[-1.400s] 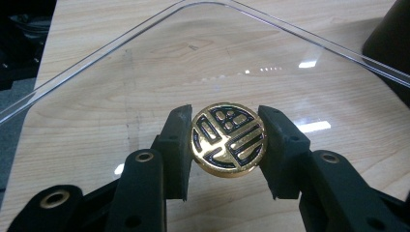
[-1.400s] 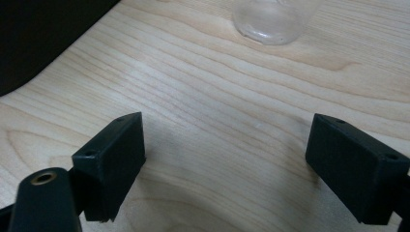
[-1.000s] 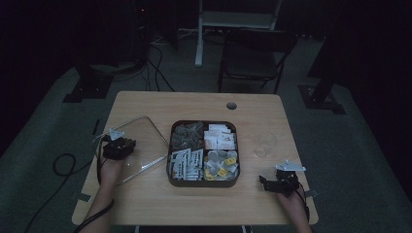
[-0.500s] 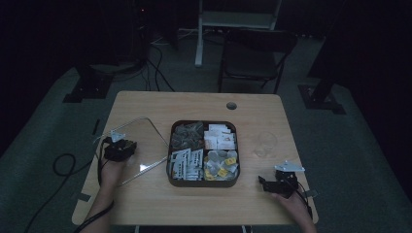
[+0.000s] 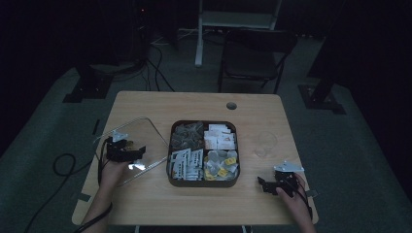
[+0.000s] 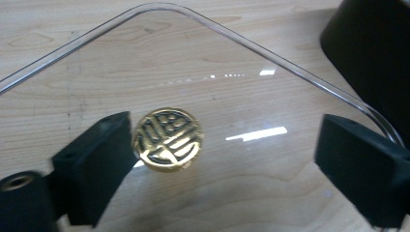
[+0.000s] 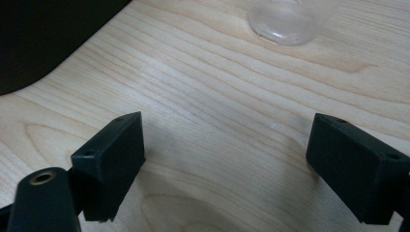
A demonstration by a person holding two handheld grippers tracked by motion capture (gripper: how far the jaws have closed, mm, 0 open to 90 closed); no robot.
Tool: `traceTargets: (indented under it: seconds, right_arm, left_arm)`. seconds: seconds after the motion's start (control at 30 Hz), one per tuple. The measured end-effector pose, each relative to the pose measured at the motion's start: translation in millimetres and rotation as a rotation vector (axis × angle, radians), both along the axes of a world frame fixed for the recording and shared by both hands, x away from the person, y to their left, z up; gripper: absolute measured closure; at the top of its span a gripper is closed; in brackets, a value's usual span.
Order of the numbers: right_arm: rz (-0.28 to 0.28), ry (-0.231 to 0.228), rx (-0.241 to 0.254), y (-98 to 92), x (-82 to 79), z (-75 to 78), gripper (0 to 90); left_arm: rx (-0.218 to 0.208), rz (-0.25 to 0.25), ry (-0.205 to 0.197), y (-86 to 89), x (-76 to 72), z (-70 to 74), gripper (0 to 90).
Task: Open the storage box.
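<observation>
Each hand carries a black claw: the left claw (image 5: pixel 127 151) and the right claw (image 5: pixel 272 185) both wear a pale grey three-cornered plate on top. Their jaws are blocky, matt black, with small screw holes. A dark cable (image 5: pixel 63 171) trails from the left claw.

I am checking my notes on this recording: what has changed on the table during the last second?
Almost nothing. The left hand-held gripper stays open over the clear lid, perhaps shifted slightly. The right hand-held gripper stays open and empty. The tray and the glass stayed put.
</observation>
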State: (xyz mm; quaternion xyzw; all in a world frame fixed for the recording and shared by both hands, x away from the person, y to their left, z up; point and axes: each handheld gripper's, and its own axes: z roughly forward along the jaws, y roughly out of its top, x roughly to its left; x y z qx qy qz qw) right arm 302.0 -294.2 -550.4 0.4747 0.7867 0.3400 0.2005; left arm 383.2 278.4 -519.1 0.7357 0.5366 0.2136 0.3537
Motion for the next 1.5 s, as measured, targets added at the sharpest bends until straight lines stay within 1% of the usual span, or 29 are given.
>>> traceTargets:
  seconds: [0.07, 0.17, 0.23, 0.33, 0.43, 0.47, 0.6, 0.73, 0.77, 0.8, 0.83, 0.87, 0.9, 0.97, 1.03, 1.13, 1.17, 1.2, 1.27, 1.33, 1.5]
  right_arm:
    - [0.004, 0.000, 0.000, 0.1, -0.1, 0.0, 13.0]
    - [0.007, 0.001, -0.001, 0.3, -0.1, -0.1, 12.8]
    - [0.007, 0.001, -0.001, 0.2, 0.0, 0.0, 12.8]
    - [0.005, 0.001, -0.001, 0.4, 0.0, 0.0, 12.8]
    - [-0.014, 0.002, -0.002, 2.4, 1.1, -0.1, 11.9]
    - [-0.019, 0.004, -0.003, 3.6, 1.5, 0.0, 11.6]
    - [-0.027, 0.002, -0.003, 4.9, 1.9, -0.1, 11.6]
    - [-0.023, -0.017, -0.015, 7.3, -0.6, 0.4, 13.9]
    - [-0.023, -0.017, -0.015, 7.3, -0.6, 0.4, 13.9]
    - [-0.022, -0.020, -0.017, 7.8, -1.0, 0.4, 14.1]
    - [-0.011, -0.030, -0.027, 9.6, -2.1, 0.9, 15.9]
    - [-0.009, -0.032, -0.031, 10.4, -2.6, 1.3, 16.2]
    - [0.005, -0.038, -0.036, 12.7, -3.6, 2.6, 16.2]
    - [0.020, -0.046, -0.029, 16.1, -5.4, 6.3, 16.2]
    - [0.041, -0.060, -0.004, 19.9, -7.2, 12.5, 16.3]
    - [0.081, -0.095, 0.020, 27.6, -11.0, 26.1, 16.2]
    - [0.081, -0.095, 0.020, 27.6, -11.0, 26.1, 16.2]
    - [0.099, -0.116, 0.035, 33.1, -13.2, 35.2, 16.2]
    - [0.120, -0.134, 0.046, 38.3, -14.9, 42.7, 16.2]
    - [0.147, -0.153, 0.055, 45.8, -16.9, 51.2, 16.2]
    - [0.203, -0.180, 0.080, 60.1, -17.6, 64.7, 16.3]
  left_arm:
    - [0.033, -0.010, -0.011, -4.5, -2.0, 1.5, 0.3]
    - [0.046, -0.039, -0.017, -9.7, -5.2, 3.9, 0.3]
    - [0.064, -0.051, -0.036, -12.4, -9.3, 6.4, 0.4]
    - [0.049, -0.073, -0.055, -14.5, -17.1, 10.3, 0.4]
    - [0.060, -0.106, -0.068, -18.1, -26.7, 11.9, 0.4]
    - [0.068, -0.119, -0.068, -19.5, -29.9, 12.0, 0.4]
    - [0.071, -0.166, -0.070, -23.3, -43.4, 10.8, 0.4]
    - [0.074, -0.217, -0.052, -25.7, -56.6, 4.8, 0.4]
    - [0.074, -0.217, -0.052, -25.7, -56.6, 4.8, 0.4]
    - [0.078, -0.241, -0.045, -27.3, -62.6, 0.6, 0.4]
    - [0.078, -0.248, -0.042, -27.6, -63.9, -0.5, 0.4]
    - [0.077, -0.257, -0.036, -28.6, -66.9, -3.0, 0.4]
    - [0.076, -0.265, -0.033, -29.4, -68.9, -4.7, 0.4]
    - [0.063, -0.277, -0.027, -31.0, -72.2, -7.3, 0.4]
    - [0.067, -0.287, -0.028, -32.6, -74.9, -8.3, 0.4]
    - [0.071, -0.318, -0.018, -36.6, -79.1, -9.8, 0.4]
    - [0.071, -0.318, -0.018, -36.6, -79.1, -9.8, 0.4]
    - [0.075, -0.336, -0.012, -38.5, -81.1, -11.0, 0.4]
    - [0.066, -0.347, -0.005, -40.2, -83.4, -12.4, 0.4]
    - [0.074, -0.359, -0.004, -41.6, -86.0, -13.2, 0.4]
    - [0.078, -0.382, 0.003, -46.2, -92.0, -16.3, 0.4]
